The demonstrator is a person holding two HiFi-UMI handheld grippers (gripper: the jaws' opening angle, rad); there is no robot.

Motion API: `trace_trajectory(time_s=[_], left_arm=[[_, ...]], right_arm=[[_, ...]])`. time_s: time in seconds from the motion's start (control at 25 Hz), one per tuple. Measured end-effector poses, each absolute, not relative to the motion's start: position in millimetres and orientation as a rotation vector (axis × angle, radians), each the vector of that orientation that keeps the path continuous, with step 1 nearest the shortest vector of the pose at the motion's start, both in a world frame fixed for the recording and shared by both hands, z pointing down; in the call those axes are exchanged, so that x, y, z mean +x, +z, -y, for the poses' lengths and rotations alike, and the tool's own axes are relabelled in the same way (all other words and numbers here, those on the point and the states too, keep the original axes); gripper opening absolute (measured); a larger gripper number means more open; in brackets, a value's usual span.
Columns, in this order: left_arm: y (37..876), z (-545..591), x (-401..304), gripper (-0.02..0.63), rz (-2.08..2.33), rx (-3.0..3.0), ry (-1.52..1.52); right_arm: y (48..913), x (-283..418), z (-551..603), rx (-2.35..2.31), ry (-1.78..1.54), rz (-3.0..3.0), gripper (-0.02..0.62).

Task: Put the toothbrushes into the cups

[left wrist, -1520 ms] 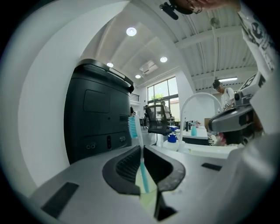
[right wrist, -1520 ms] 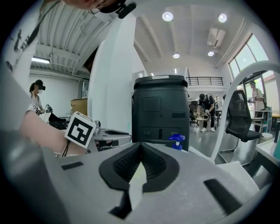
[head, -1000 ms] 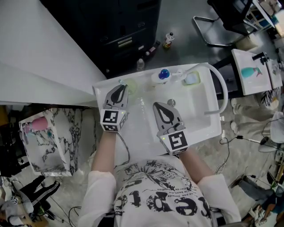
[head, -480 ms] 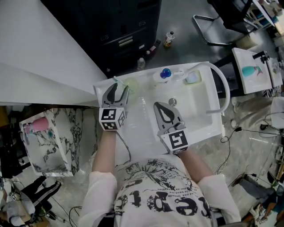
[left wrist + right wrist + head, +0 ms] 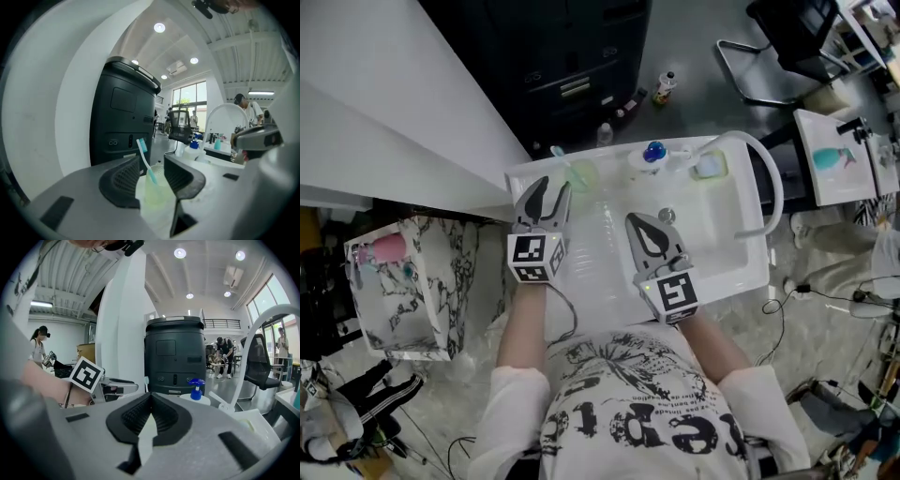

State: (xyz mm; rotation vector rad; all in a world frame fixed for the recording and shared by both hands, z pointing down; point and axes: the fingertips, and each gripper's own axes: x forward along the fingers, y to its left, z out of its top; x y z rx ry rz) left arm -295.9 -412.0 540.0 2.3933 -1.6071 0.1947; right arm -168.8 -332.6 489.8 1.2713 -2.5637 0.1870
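Note:
A pale green cup [image 5: 580,175] stands on the back left rim of the white sink [image 5: 741,272], with a teal toothbrush [image 5: 558,152] leaning in it. My left gripper [image 5: 546,185] hangs just short of that cup, and its jaws have just been opening. In the left gripper view the cup [image 5: 155,188] and the toothbrush [image 5: 146,158] show beyond the spread jaws of the left gripper [image 5: 152,174], untouched by the pads. My right gripper [image 5: 649,223] hovers over the basin, shut and empty. Its jaws meet in the right gripper view [image 5: 150,398].
A blue-topped pump bottle [image 5: 653,152] and a second pale cup [image 5: 705,166] stand on the sink's back rim. A white arched faucet [image 5: 769,187] curves over the right side. A black cabinet [image 5: 572,66] stands behind, and a marbled bin [image 5: 403,291] sits at the left.
The left gripper's jaws have opened and let go of the toothbrush, which now stands in the green cup. That gripper has drawn back a little from the cup. The right gripper has stayed put.

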Motion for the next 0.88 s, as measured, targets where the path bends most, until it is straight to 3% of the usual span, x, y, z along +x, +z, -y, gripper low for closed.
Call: trace_trajectory(time_s=[0.08, 0.16, 0.52, 0.88], left_arm=[[522, 405, -297, 0.092, 1.647, 2.406, 0.156], [504, 396, -295, 0.057, 1.680, 2.418, 0.129], [410, 342, -267, 0.020, 1.765, 2.541, 0.030], [379, 287, -260, 0.012, 1.805, 2.517, 0.074]], right_arm=[[484, -167, 329, 1.265, 0.173, 2.579, -0.008], [476, -165, 326, 1.254, 0.159, 2.596, -0.008], [436, -145, 313, 1.217, 0.063, 2.672, -0.008], [406, -142, 297, 1.178, 0.013, 2.763, -0.008]])
